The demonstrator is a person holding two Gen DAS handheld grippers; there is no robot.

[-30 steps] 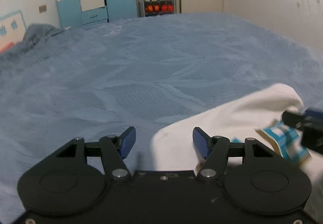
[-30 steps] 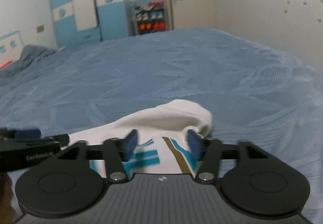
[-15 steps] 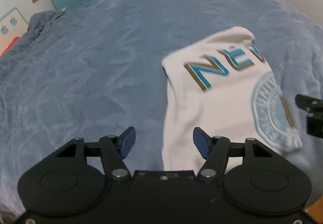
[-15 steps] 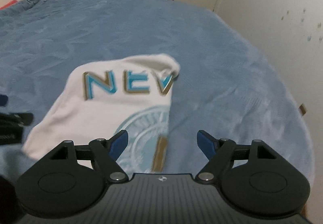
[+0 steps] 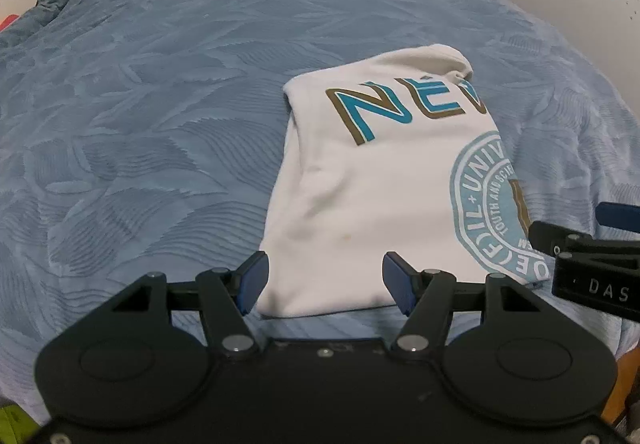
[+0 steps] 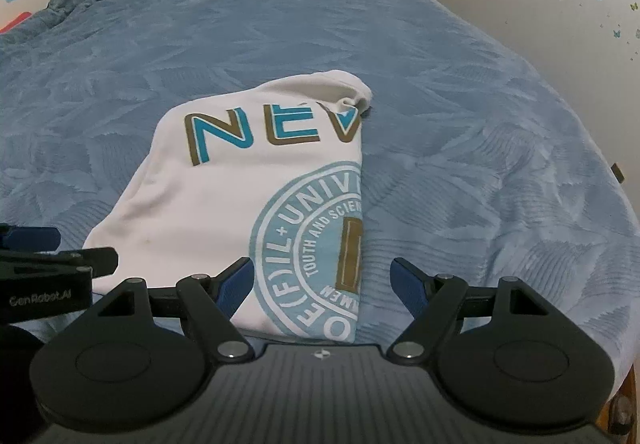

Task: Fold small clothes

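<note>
Lying folded on the blue bed (image 5: 168, 116), white shirt (image 5: 384, 196) with teal lettering, near edge just beyond both tools. Hovering released over its near left corner, left tongs (image 5: 324, 284); hovering released over its near right edge, right tongs (image 6: 322, 286), holding nothing.

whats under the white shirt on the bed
The white shirt lies flat on the blue bedspread, folded so a lower layer of its own fabric peeks out along its left edge. Whatever else might lie beneath is covered. Both tongs hang open, off it.
</note>
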